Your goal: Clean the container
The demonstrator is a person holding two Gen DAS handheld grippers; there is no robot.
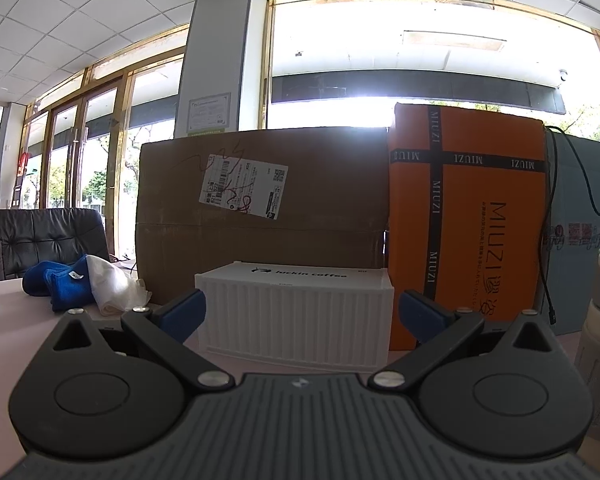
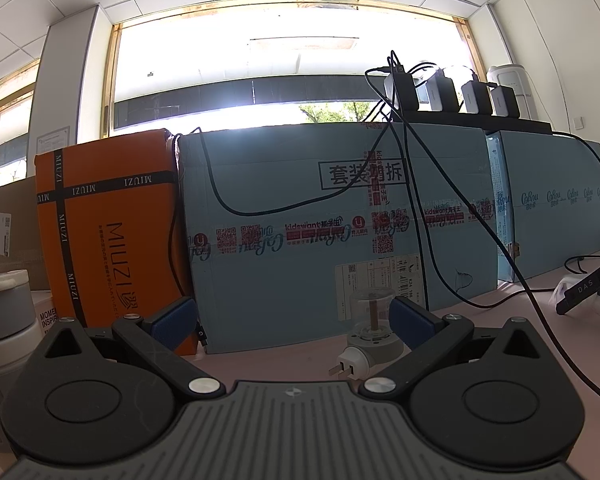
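Closed white ribbed container [image 1: 296,316] on table, left claw [image 1: 300,312] and right claw [image 2: 292,320] both spread wide, empty

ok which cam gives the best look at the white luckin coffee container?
Left wrist. The white container sits centred ahead of the open left gripper, front and lid fully visible before the cardboard box. The right wrist view doesn't show it at all.

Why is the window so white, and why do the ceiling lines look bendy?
Left wrist view: the window is blown out by daylight, so the brown box looks dim; the fisheye lens bends the ceiling lines. Right wrist view: the same white glare in the window, and the blue box curves. Both tongs are sharp.
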